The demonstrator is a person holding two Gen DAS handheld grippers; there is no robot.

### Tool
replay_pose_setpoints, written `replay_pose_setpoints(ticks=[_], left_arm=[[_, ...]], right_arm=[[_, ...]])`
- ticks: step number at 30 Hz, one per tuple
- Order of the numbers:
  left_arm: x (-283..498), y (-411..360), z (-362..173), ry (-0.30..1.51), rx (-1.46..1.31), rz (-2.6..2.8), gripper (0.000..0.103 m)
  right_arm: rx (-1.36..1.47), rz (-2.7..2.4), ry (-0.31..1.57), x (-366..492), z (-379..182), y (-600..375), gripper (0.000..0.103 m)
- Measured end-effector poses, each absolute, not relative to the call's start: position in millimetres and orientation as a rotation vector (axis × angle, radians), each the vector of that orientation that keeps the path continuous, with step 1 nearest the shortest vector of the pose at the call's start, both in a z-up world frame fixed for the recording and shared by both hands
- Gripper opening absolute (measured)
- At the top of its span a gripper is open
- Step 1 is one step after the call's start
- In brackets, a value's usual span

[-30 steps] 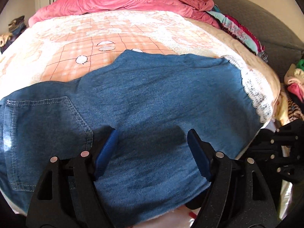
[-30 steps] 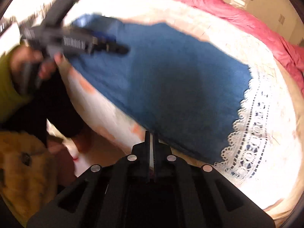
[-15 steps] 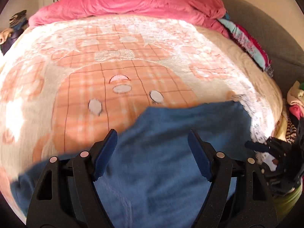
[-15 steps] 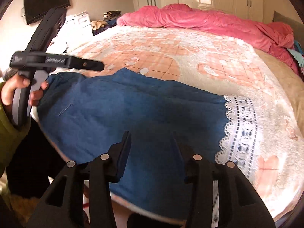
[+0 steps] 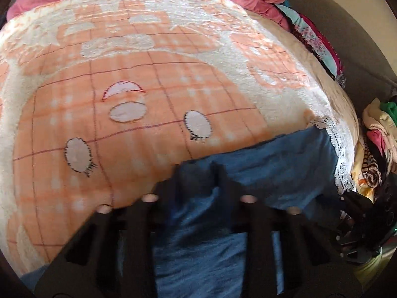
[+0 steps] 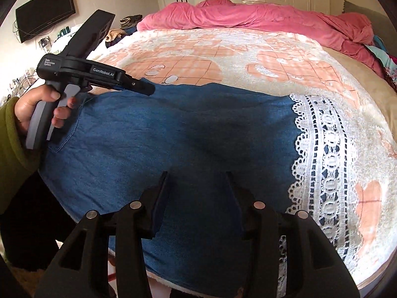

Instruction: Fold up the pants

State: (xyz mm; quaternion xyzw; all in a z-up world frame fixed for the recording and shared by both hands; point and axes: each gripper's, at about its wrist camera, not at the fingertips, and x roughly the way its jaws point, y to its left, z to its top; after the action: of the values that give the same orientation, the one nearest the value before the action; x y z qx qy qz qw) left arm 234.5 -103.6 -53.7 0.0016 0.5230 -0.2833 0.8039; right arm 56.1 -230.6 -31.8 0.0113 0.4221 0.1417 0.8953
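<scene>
**Denim spread flat, both tools low at the near edge**

Blue pants (image 6: 153, 149) laid across the near part of the bed, over a peach-and-cream blanket (image 6: 260, 57), lace-trimmed hem (image 6: 325, 159) to the right. Pink duvet (image 6: 248, 17) bunched along the far side.

Right gripper (image 6: 197, 198) poised low over the denim near the bed's edge, jaws spread moderately, nothing between them.

Left gripper (image 5: 197, 173) blurred in its own view, jaws narrowly parted with denim showing in the gap; whether pinching cloth, cannot tell. Seen from the right wrist at far left (image 6: 146, 89), tips at the pants' far edge, left hand (image 6: 32, 109) wrapped round the handle.
</scene>
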Motion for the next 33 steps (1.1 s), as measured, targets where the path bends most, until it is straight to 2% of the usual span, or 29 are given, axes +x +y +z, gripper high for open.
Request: replay_pose_setpoints(ticks=[1, 2, 6, 13, 15, 19, 21, 25, 31, 32, 33], left_arm=[[232, -105, -50, 1.101, 0.019, -0.596, 0.008], [230, -103, -44, 1.082, -0.007, -0.611, 0.001], [231, -98, -22, 0.992, -0.032, -0.595, 0.001], [239, -115, -57, 1.044, 0.074, -0.523, 0.004], [237, -113, -53, 1.027, 0.083, -0.514, 0.009], [229, -99, -42, 0.994, 0.059, -0.501, 0.021], [221, -95, -33, 0.970, 0.060, -0.495, 0.028], [191, -96, -17, 0.926, 0.077, -0.516, 0.035], [168, -112, -22, 0.925, 0.162, -0.550, 0.040], [168, -113, -26, 0.938, 0.167, -0.552, 0.040], [169, -113, -31, 0.957, 0.164, -0.551, 0.040]], right_arm=[[0.022, 0.293, 0.875, 54, -31, -231, 0.044], [0.020, 0.292, 0.876, 54, -31, -230, 0.044], [0.019, 0.285, 0.879, 55, -31, -229, 0.044], [0.031, 0.284, 0.885, 55, -32, -228, 0.044], [0.060, 0.305, 0.895, 54, -28, -231, 0.051], [0.144, 0.332, 0.803, 45, 7, -255, 0.053], [0.169, 0.296, 0.767, 48, 22, -274, 0.060], [0.261, 0.157, 0.791, 79, 30, -333, 0.060], [0.422, 0.098, 0.904, 140, -5, -384, 0.061], [0.442, 0.115, 0.918, 146, -12, -385, 0.058], [0.462, 0.139, 0.935, 153, -20, -384, 0.051]])
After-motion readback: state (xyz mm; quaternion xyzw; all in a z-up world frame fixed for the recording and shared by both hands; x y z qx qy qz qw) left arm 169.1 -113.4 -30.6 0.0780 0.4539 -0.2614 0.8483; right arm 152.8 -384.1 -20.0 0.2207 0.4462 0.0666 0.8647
